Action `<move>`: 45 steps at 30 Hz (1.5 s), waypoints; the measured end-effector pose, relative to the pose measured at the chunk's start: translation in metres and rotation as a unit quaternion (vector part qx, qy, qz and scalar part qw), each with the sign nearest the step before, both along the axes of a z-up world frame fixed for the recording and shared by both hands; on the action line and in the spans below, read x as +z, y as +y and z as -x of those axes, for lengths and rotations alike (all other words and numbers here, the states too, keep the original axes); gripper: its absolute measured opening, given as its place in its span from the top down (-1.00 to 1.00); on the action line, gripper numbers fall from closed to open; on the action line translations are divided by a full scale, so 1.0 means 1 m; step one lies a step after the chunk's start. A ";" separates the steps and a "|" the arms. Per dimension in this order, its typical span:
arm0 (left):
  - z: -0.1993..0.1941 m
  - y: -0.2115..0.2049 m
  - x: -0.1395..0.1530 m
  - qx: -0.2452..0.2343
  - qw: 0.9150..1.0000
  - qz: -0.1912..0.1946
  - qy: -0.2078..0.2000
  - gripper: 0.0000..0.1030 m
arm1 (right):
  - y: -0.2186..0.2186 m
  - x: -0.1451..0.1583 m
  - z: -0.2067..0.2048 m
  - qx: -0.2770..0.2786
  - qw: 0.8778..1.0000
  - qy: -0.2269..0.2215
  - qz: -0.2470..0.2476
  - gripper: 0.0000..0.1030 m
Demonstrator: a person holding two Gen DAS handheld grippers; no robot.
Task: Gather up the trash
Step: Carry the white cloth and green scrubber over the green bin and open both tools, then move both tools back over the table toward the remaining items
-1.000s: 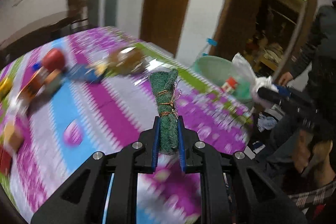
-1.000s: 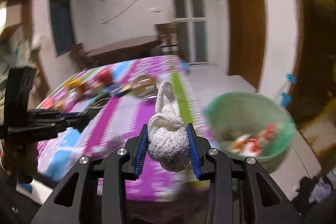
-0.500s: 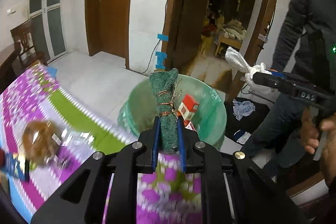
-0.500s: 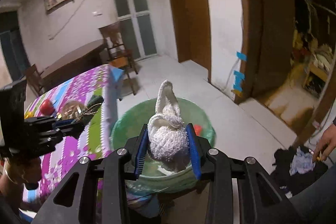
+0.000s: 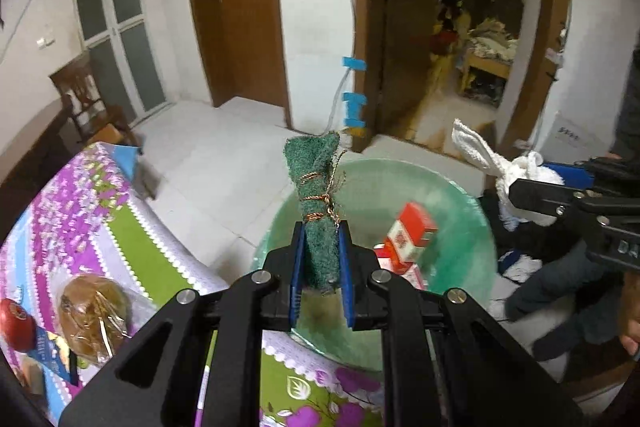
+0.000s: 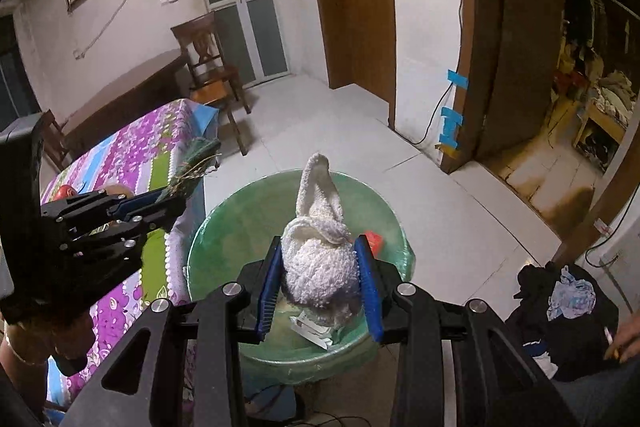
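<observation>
Both pieces hang over the green bin [image 6: 396,227] (boxes already inside): left gripper [image 5: 321,259] clamps green rag [image 5: 316,187], right gripper [image 6: 319,279] clamps white cloth [image 6: 316,259]; release remains.

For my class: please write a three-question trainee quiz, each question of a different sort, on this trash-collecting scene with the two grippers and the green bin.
1. True or false: the left gripper grips a green cloth roll.
2. What does the right gripper hold? A. white knotted cloth B. red box C. apple
3. Fill in: a red and white box lies inside the green ____.

Key: 1 true; 2 A, white knotted cloth; 3 bin.
</observation>
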State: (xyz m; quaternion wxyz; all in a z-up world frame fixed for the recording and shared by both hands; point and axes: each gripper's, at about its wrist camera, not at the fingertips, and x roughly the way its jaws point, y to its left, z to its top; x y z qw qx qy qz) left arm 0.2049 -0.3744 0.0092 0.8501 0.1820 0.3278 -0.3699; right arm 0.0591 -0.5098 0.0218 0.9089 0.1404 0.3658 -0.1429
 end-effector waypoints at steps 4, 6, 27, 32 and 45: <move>0.000 0.000 0.001 0.013 1.000 -0.015 -0.016 0.72 | 0.005 -0.001 -0.012 0.005 1.000 0.006 0.004 0.28; -0.002 -0.002 0.002 0.018 0.999 -0.021 -0.023 0.72 | 0.006 -0.003 -0.017 0.005 1.000 0.009 0.007 0.28; -0.012 -0.013 -0.006 0.026 0.998 -0.045 -0.023 0.65 | 0.005 -0.020 -0.049 0.007 0.999 0.037 0.005 0.27; -0.023 -0.017 -0.014 0.042 0.998 -0.055 -0.009 0.16 | 0.005 -0.027 -0.062 -0.001 0.998 0.053 0.029 -0.14; -0.002 0.009 -0.014 0.052 0.997 -0.047 -0.026 0.16 | -0.004 -0.035 -0.043 -0.021 0.999 0.041 0.021 -0.14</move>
